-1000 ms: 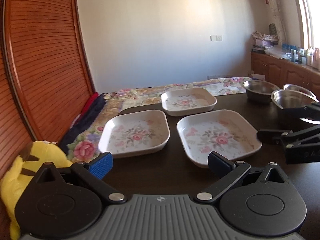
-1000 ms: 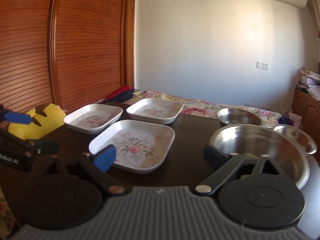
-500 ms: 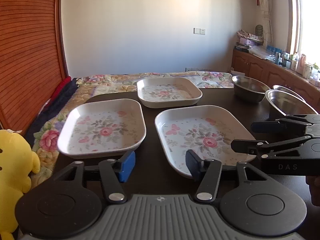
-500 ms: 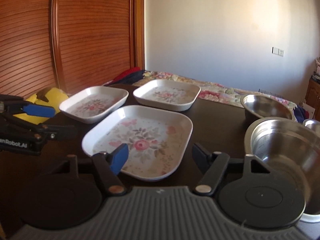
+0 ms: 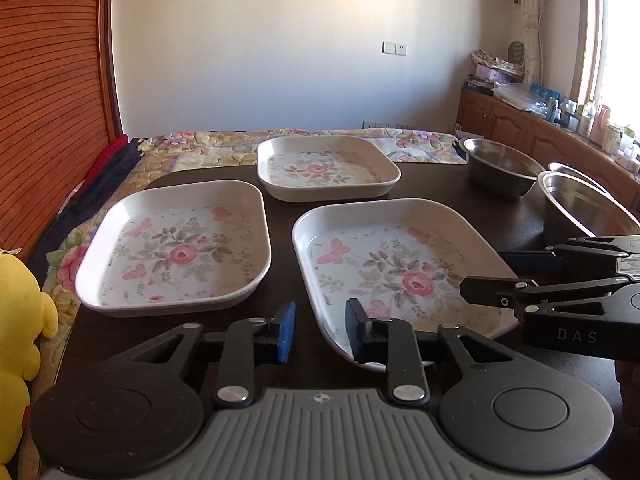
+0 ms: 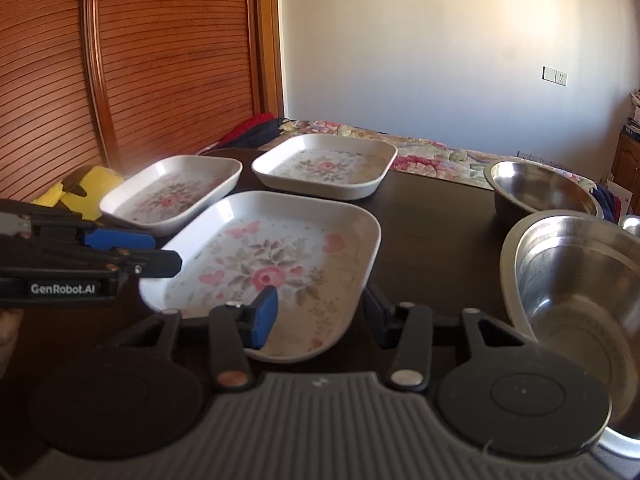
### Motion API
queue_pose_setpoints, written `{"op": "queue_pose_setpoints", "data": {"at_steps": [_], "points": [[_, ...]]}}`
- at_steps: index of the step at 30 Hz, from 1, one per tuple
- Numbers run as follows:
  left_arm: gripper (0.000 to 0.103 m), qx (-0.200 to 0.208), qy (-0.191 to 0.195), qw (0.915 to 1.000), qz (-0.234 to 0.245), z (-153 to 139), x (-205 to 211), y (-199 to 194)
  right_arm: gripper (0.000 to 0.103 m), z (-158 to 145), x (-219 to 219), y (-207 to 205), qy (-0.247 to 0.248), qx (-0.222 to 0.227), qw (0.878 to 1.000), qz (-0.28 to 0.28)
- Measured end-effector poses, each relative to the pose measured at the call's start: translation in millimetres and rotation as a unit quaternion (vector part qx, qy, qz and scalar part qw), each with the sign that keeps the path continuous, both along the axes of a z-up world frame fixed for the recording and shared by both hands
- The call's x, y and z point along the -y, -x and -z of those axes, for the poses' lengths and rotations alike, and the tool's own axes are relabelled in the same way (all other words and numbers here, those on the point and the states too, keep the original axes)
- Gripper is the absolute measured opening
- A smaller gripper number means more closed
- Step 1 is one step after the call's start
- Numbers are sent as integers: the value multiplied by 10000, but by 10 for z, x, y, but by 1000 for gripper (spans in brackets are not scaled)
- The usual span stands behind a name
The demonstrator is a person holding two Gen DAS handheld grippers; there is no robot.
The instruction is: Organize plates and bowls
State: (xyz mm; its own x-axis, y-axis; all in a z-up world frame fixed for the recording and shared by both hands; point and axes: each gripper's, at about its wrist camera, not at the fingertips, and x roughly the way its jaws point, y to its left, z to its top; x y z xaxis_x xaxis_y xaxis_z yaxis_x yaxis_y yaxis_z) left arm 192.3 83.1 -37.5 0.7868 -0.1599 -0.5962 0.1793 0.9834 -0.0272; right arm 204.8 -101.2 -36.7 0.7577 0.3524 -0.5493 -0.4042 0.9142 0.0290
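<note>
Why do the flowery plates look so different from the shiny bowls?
The floral plates are white, squarish and shallow, with pink roses painted inside; the steel bowls are round, deep, plain and shiny. The three plates lie apart on the table's left side; the bowls crowd together on its right. All sit upright and empty on the dark table.

Third steel bowl [image 5: 576, 172] mostly hidden behind nearer bowl [image 5: 588, 208].

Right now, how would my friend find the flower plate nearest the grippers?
Find the dark table. Three white flowered plates sit on it, left of the steel bowls. The nearest plate is the biggest-looking one, lying between both grippers, with a pink butterfly above its rose.
</note>
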Motion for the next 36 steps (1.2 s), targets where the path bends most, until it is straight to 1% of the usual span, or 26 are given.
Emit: {"op": "queue_pose_setpoints", "data": {"at_steps": [4,6,7,10,12,16,19,22,36], "points": [[23,-53,-6,10000,8,29,28,-51,45,16,7,-36,-19,-29,10000,30],[22,-38,-17,10000,-4,36,40,-59,40,25,4,-61,6,-26,10000,80],[21,-23,-33,10000,-24,39,42,-62,36,30,12,-77,0,-40,9999,96],[15,3,-25,10000,-79,47,27,-62,26,47,35,-120,-40,-89,9998,153],[13,-3,5,10000,-87,47,15,-47,26,60,59,-152,-166,-162,9996,172],[13,-32,74,9999,-70,29,12,18,25,69,90,-149,-299,-218,9992,172],[13,-46,148,9998,-93,4,4,94,22,63,109,-130,-366,-260,9988,209],[13,-2,206,9998,-86,-33,3,207,22,48,139,-88,-429,-267,9986,182],[13,142,284,9995,-56,-143,63,822,22,-56,258,390,-653,-142,9977,117]]}}
